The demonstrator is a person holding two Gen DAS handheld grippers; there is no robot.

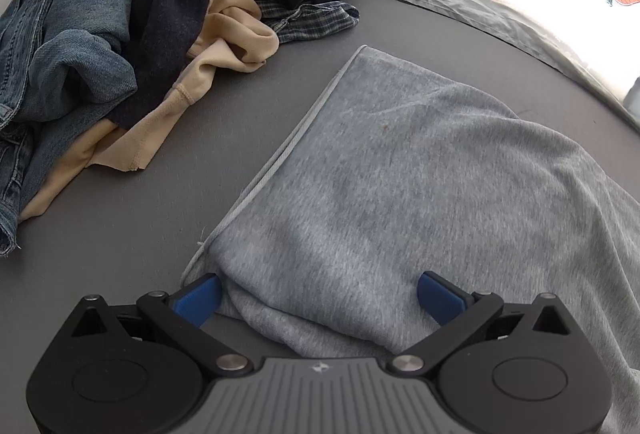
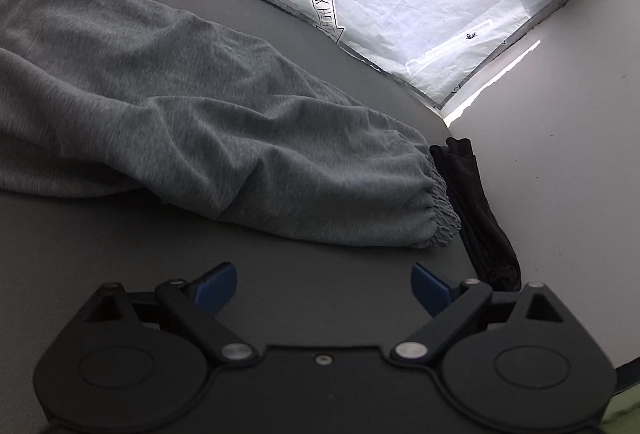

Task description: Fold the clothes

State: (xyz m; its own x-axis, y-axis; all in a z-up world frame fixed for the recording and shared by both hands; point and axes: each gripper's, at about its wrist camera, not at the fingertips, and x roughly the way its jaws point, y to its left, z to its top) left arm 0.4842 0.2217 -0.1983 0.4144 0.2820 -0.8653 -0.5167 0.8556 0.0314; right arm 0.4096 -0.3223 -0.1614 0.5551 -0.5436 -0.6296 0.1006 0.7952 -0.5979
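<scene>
Both grippers gape wide. On my left gripper (image 1: 318, 296) the blue fingers (image 1: 200, 300) straddle a bunched edge of the grey sweatpants (image 1: 400, 174) lying on the desk (image 1: 224, 114); my right gripper (image 2: 324, 288) hovers empty near their elastic cuff (image 2: 442, 210), beside folded black cloth (image 2: 480, 210).

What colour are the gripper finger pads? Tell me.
Blue, on both the left gripper and right gripper; clearest in the left wrist view.

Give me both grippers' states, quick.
Left gripper: open, fingers either side of the grey sweatpants, not clamped.
Right gripper: open, holding nothing, over the table.
</scene>
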